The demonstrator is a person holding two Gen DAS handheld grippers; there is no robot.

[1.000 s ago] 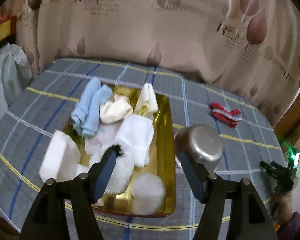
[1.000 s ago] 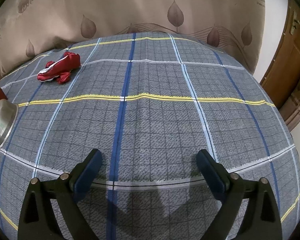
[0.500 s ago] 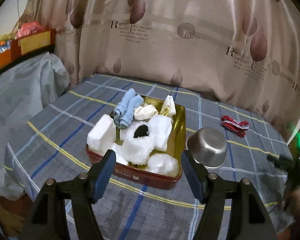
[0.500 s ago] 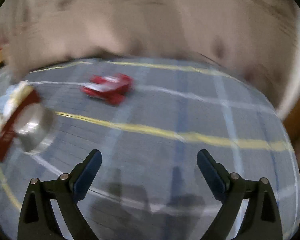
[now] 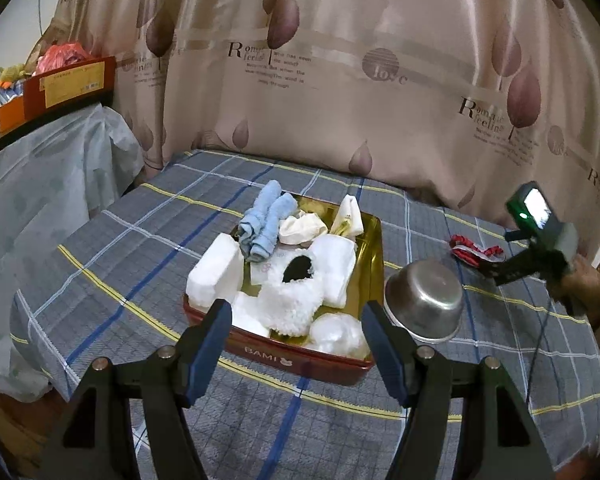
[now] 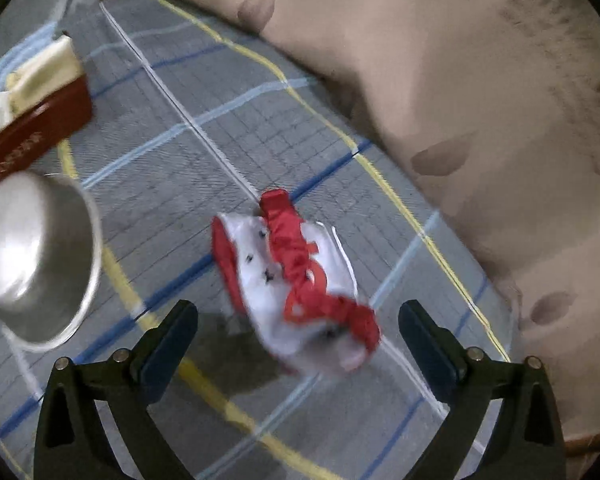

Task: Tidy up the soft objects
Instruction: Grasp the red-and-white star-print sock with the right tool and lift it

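Setting: a room in a home, most likely a bedroom.

A plaid sheet (image 5: 148, 264) in grey with blue, white and yellow lines covers the whole surface, draping over its left edge. A satin curtain (image 5: 340, 72) printed with leaves and the words "Romantic feeling" and "love" hangs along the far edge. Beyond the left edge, a plastic cover (image 5: 40, 168) drapes over furniture topped by cardboard boxes (image 5: 60, 84) of household clutter. A red tin (image 5: 296, 356) of cloths and a steel bowl (image 5: 424, 304) sit on the sheet. Wooden door trim shows at the right.
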